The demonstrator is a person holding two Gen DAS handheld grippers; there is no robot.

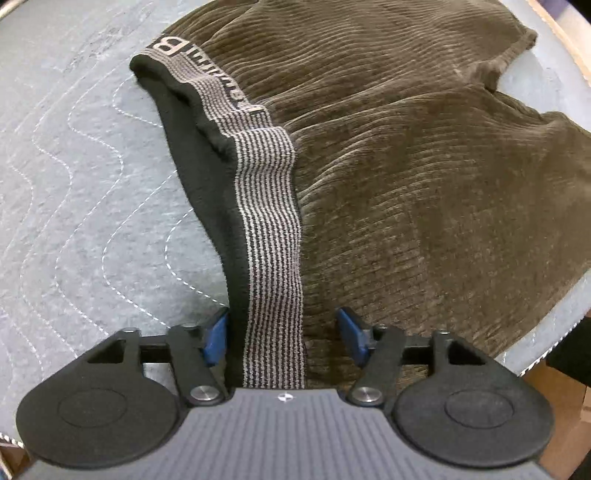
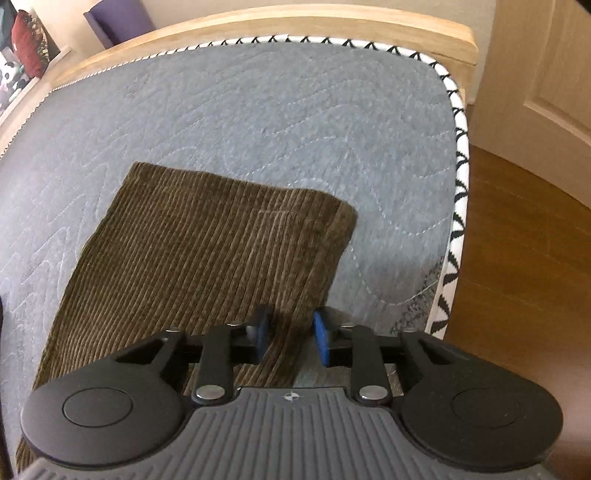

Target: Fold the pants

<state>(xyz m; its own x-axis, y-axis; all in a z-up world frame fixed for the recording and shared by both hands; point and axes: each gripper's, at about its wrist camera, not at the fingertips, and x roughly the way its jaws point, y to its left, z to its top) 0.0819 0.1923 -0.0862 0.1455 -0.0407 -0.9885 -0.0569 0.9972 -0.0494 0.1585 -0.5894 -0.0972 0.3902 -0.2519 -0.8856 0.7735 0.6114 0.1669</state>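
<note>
A grey quilted pad (image 2: pixel 258 110) was spread under brown corduroy pants (image 1: pixel 424 166). The left gripper (image 1: pixel 282 334) was held apart around the striped waistband (image 1: pixel 273 258), unclamped, so the band could be dropped. The right gripper (image 2: pixel 290 332) was nearly closed astride the leg edge (image 2: pixel 295 325); a firm pinch could not be confirmed, so it could be missed.

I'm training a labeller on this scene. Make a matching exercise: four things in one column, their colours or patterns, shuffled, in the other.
Things:
1. waistband
2. pants
3. quilted pad
4. rim beyond the pad

Looks:
A. pale wood
B. brown, ribbed corduroy
C. grey with wavy stitched lines
D. fine grey and black stripes

Pairs: 1-D, 2-B, 3-C, 4-A
</note>
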